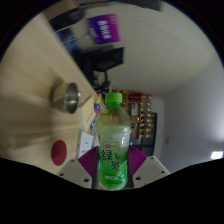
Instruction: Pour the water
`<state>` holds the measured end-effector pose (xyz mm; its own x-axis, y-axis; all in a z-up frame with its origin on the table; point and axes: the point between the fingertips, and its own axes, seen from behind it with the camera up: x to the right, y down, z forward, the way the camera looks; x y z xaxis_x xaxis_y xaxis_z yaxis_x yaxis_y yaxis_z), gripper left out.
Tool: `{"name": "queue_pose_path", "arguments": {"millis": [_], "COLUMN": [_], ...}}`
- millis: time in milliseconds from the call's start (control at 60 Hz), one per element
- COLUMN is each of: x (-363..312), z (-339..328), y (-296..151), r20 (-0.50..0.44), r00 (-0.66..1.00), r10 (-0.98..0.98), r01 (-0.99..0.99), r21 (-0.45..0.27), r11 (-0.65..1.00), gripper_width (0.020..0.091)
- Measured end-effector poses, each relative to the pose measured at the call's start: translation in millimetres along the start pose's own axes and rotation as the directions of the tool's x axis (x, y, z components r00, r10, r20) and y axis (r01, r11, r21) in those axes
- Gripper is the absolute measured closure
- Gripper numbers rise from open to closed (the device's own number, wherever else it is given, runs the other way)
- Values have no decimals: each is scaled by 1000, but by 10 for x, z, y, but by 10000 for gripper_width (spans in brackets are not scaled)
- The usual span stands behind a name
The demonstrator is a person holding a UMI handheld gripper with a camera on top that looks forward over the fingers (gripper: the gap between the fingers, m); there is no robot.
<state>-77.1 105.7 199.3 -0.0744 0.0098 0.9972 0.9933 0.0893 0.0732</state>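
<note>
A: So, left of the bottle (113,140): table (40,70), steel cup (68,96), red coaster (59,152).
B: Gripper (113,172) is clamped on the bottle, cap on. If it tilts now, nothing pours; a weak squeeze might let it slip.

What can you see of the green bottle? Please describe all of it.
The green bottle looks like clear plastic holding a light green drink. It has a green cap, still on, and a white label with green print. It stands upright along the gripper, between the pink pads, which press on its lower part. The wooden table lies beyond it.
</note>
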Motion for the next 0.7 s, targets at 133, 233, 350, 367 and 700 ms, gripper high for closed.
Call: {"name": "queue_pose_path", "arguments": {"millis": [133, 233, 350, 367, 700], "x": [-134, 22, 193, 196, 396], "z": [141, 358, 449, 440, 484], "y": [-186, -268, -167, -163, -151], "r20": [10, -21, -37, -39, -78], "r00": [943, 858, 765, 754, 844], "r10": [-332, -512, -643, -656, -531], "r01": [332, 513, 644, 657, 534], "r21": [4, 6, 25, 26, 26], "r11": [943, 859, 765, 754, 845], "gripper_width": [692, 695, 696, 695, 696]}}
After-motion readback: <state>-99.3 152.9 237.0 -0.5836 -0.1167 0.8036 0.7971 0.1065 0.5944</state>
